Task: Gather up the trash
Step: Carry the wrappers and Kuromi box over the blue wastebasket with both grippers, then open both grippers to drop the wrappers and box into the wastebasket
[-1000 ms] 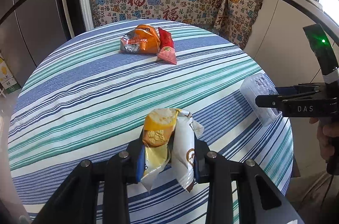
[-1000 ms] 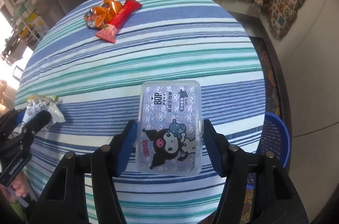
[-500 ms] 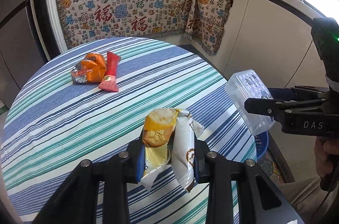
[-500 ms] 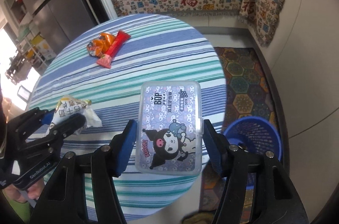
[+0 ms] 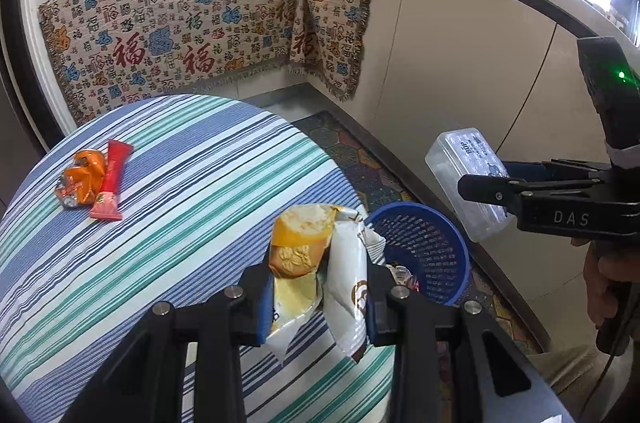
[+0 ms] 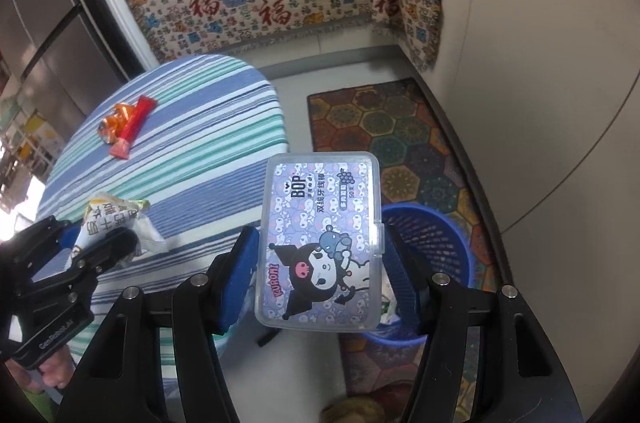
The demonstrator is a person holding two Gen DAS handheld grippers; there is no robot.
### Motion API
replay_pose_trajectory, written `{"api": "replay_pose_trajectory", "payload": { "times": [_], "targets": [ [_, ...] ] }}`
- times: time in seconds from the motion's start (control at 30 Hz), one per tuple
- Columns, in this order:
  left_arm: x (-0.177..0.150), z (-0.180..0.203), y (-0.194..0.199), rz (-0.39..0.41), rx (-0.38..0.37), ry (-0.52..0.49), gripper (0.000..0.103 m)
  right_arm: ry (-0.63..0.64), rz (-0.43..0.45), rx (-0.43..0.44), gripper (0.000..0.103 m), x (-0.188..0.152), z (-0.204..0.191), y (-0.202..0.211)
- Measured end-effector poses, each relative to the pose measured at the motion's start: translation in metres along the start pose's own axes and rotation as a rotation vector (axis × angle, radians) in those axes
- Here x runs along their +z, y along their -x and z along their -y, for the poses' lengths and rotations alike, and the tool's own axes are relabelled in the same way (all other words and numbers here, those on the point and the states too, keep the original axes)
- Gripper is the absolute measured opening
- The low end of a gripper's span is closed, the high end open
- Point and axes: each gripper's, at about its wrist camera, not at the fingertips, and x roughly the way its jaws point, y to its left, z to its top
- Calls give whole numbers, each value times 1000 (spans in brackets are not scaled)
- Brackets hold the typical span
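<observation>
While the left gripper (image 5: pixel 316 297) pinches a crumpled yellow-and-white snack wrapper (image 5: pixel 316 263) between its 2 blue pads, above the edge of the striped round table (image 5: pixel 180 223), the right gripper (image 6: pixel 320 263) clamps a clear plastic floss box (image 6: pixel 320 239) by its long sides over the blue mesh basket (image 6: pixel 436 235) on the floor. An orange wrapper (image 5: pixel 80 179) and a red sachet (image 5: pixel 110 183) lie touching on the table, well apart from both grippers.
</observation>
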Motion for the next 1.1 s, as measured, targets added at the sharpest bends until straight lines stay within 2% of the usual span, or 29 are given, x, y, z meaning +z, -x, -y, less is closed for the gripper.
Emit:
{"api": "replay_pose_trajectory", "payload": {
  "times": [0.2,0.4,0.73,0.77,0.8,0.87,0.9,1.0,1.1],
  "targets": [
    [17,54,-37,-35,-112,-29,34,-104,-24,-43,64,-9,71,-21],
    [21,98,-106,-123,-218,-36,34,-196,-65,-39,64,-22,130,-59],
    [4,136,-202,-199,-179,-130,36,-313,-99,10,67,-31,183,-109],
    [2,138,-212,-212,-185,-136,38,-330,-95,16,74,-31,187,-112],
    [-1,138,-218,-222,-190,-134,47,-349,-88,16,80,-31,191,-113],
    [-4,139,-235,-243,-188,-129,64,-383,-70,29,81,-32,197,-112],
    [-4,139,-240,-246,-173,-123,65,-395,-63,36,81,-32,201,-110],
    [-1,137,-239,-243,-162,-81,65,-402,-15,8,82,-29,206,-97],
    [3,134,-209,-188,-178,-61,65,-359,46,-57,87,-26,200,-77]
  ]
}}
